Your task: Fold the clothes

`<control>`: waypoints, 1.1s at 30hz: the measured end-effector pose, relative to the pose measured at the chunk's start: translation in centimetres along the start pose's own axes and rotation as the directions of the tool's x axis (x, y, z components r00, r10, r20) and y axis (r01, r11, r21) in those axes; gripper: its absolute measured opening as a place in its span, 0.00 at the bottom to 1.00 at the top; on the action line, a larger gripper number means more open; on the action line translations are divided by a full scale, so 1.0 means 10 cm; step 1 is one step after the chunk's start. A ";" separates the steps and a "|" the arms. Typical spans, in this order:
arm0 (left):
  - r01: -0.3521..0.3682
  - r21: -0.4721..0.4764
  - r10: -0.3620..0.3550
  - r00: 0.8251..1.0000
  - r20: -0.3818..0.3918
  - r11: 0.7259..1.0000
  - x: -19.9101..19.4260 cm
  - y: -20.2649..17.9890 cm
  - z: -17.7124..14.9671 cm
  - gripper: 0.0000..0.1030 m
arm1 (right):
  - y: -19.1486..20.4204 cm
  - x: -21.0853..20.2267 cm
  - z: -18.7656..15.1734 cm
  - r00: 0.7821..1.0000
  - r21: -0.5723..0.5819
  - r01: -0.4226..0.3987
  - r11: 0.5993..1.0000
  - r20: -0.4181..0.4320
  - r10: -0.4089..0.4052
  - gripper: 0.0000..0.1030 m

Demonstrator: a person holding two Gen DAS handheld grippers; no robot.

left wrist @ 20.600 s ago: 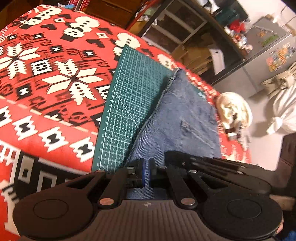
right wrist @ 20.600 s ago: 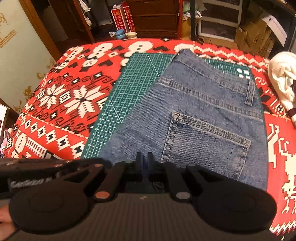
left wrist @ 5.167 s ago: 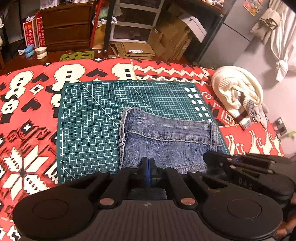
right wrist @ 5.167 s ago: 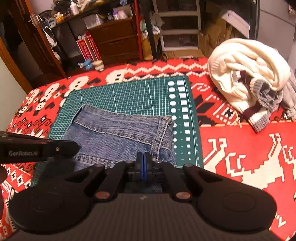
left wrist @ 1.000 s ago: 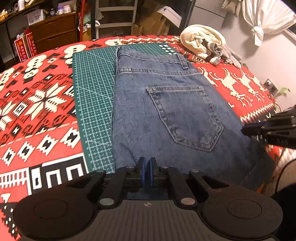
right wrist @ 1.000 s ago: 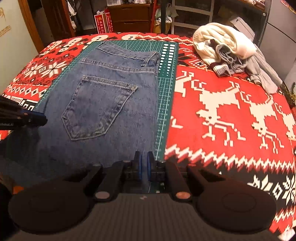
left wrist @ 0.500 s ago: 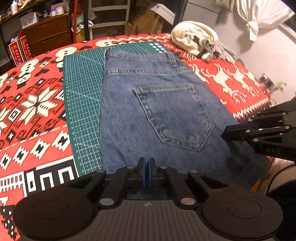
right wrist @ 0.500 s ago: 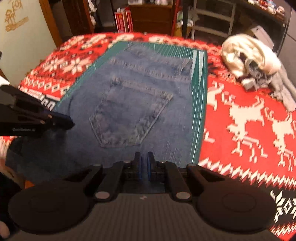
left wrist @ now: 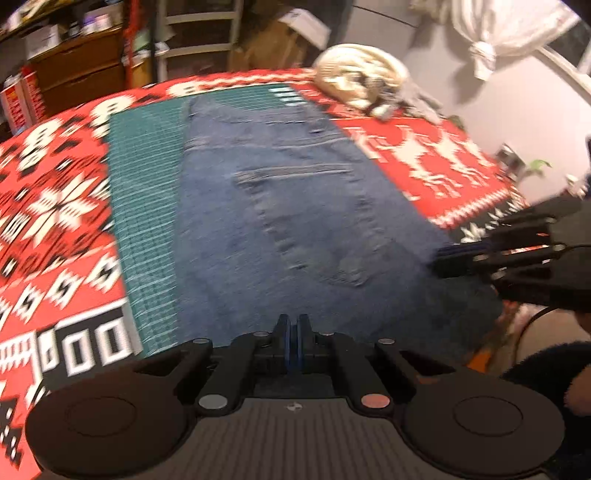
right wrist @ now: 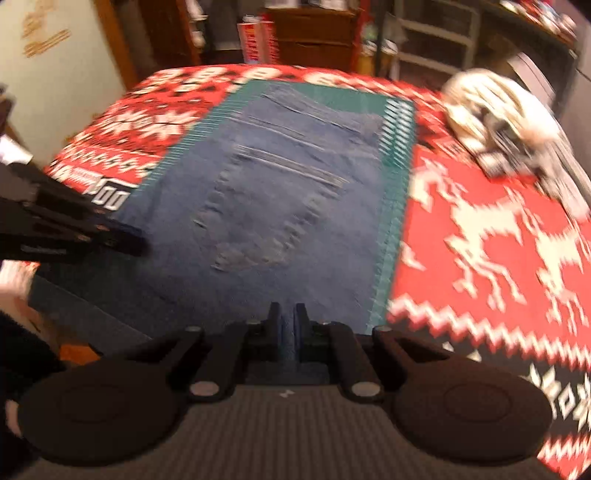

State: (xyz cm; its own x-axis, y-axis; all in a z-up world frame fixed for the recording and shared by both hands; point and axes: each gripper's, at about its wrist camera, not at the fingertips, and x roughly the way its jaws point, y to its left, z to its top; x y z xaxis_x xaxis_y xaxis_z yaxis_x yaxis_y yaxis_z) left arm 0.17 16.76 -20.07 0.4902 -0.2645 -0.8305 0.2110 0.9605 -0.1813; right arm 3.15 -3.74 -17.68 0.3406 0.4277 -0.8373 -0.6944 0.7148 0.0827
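Note:
Blue jeans point(left wrist: 295, 206) lie back-pocket up along a green cutting mat point(left wrist: 144, 206), their waistband at the far end. My left gripper point(left wrist: 291, 325) is shut on the near edge of the denim. In its view my right gripper point(left wrist: 443, 258) reaches in from the right at the jeans' near right edge. In the right wrist view the jeans point(right wrist: 280, 192) cover most of the mat point(right wrist: 391, 229), and my right gripper point(right wrist: 287, 314) is shut on their near edge. My left gripper point(right wrist: 136, 240) comes in from the left. Both views are motion-blurred.
A red patterned blanket point(left wrist: 55, 192) covers the table. A heap of cream and grey clothes point(right wrist: 498, 118) sits at the far right corner. Wooden drawers point(left wrist: 77, 74) and shelving stand beyond the table, and a wall with a knotted curtain point(left wrist: 491, 33) is on the right.
Both grippers have drawn back toward the near table edge with the jeans' end held. The views have gone blurry, and the near end of the jeans now reaches past the mat.

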 end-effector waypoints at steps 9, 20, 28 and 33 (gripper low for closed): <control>0.069 0.058 -0.066 0.996 -0.052 0.996 0.27 -0.27 0.05 0.03 | 0.30 0.29 0.15 0.997 -0.070 -0.076 0.995 -0.039 0.074 0.06; 0.007 -0.003 -0.008 0.997 -0.080 1.000 0.09 -0.04 -0.09 0.03 | -0.25 0.04 -0.13 0.997 0.089 0.013 0.996 -0.078 -0.006 0.02; -0.022 -0.089 0.016 0.997 -0.075 0.996 -0.07 0.18 -0.14 0.03 | -0.40 -0.10 -0.19 0.997 0.130 0.042 0.991 -0.073 -0.033 0.02; -0.033 -0.062 0.031 0.999 -0.033 0.998 -0.02 0.18 0.06 0.03 | -0.40 0.06 0.10 0.997 0.133 0.072 0.988 -0.019 -0.070 0.06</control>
State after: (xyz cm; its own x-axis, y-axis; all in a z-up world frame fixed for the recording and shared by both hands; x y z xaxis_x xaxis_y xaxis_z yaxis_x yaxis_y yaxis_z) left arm 0.96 18.54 -19.90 0.4681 -0.2320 -0.8527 0.1421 0.9721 -0.1865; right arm 6.81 -5.78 -18.01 0.3764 0.3660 -0.8511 -0.5776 0.8110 0.0933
